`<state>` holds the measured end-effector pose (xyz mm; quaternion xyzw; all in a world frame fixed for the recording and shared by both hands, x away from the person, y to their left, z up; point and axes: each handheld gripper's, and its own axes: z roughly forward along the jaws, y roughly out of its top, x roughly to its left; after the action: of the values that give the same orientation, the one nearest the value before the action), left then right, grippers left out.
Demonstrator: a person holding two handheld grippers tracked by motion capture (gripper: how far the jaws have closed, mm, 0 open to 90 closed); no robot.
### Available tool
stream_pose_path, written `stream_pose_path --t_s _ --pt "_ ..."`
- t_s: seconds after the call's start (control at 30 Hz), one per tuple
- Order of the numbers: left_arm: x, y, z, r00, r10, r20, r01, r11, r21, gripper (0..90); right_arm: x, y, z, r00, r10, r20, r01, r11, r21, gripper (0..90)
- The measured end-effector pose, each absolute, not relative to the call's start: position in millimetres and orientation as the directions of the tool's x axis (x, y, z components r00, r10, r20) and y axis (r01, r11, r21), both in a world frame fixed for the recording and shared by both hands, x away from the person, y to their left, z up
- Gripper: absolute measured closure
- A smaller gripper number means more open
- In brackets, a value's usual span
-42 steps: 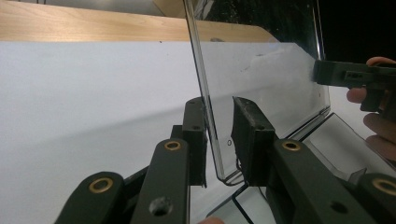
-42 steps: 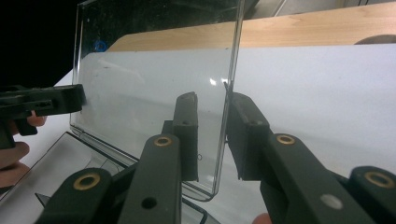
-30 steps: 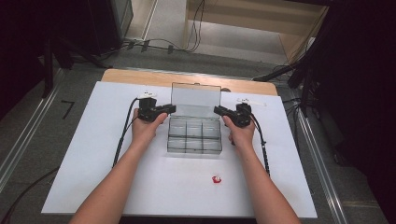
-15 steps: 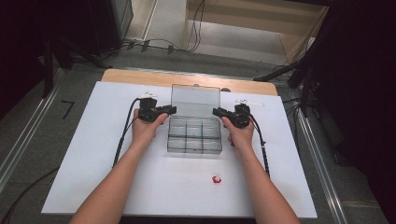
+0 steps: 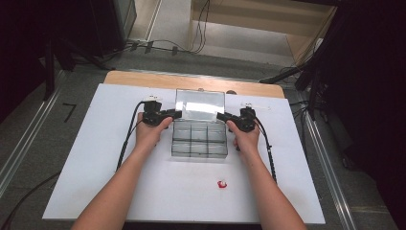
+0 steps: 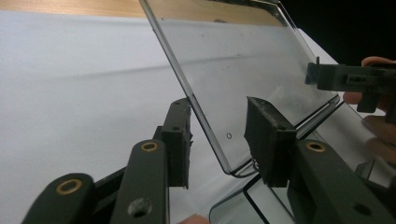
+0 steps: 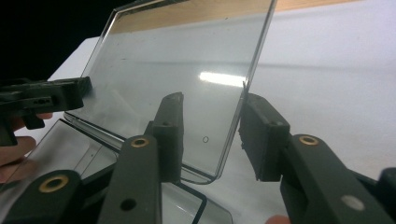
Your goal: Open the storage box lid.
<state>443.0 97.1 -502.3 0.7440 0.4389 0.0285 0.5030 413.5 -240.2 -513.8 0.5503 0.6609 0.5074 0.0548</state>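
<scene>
A clear plastic compartment box [image 5: 199,142] sits mid-table with its lid [image 5: 200,101] raised and leaning back. My left gripper [image 5: 178,114] is at the lid's left edge and my right gripper [image 5: 220,116] at its right edge. In the left gripper view the lid's edge [image 6: 205,126] stands between the jaws of the left gripper [image 6: 224,135] with gaps on both sides. The right gripper [image 7: 212,135] straddles the opposite edge [image 7: 233,121] the same way. Both pairs of jaws have just been opening and do not press on the lid.
A small red and white object [image 5: 222,184] lies on the white board [image 5: 95,158] in front of the box. A wooden tabletop strip [image 5: 143,79] runs behind the board. Cables trail from both grippers along the forearms.
Both grippers' jaws stand a little wider around the lid's side edges. The hands, the box and the raised lid have kept their places.
</scene>
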Motion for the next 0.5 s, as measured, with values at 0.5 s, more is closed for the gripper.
stream_pose_path --t_s 0.5 --pt "443.5 97.6 -503.9 0.597 0.696 -0.400 0.641 -0.114 0.759 53.8 416.2 -239.5 -520.7 -0.374 0.767 0.522 0.707 -0.128 0.695 47.6"
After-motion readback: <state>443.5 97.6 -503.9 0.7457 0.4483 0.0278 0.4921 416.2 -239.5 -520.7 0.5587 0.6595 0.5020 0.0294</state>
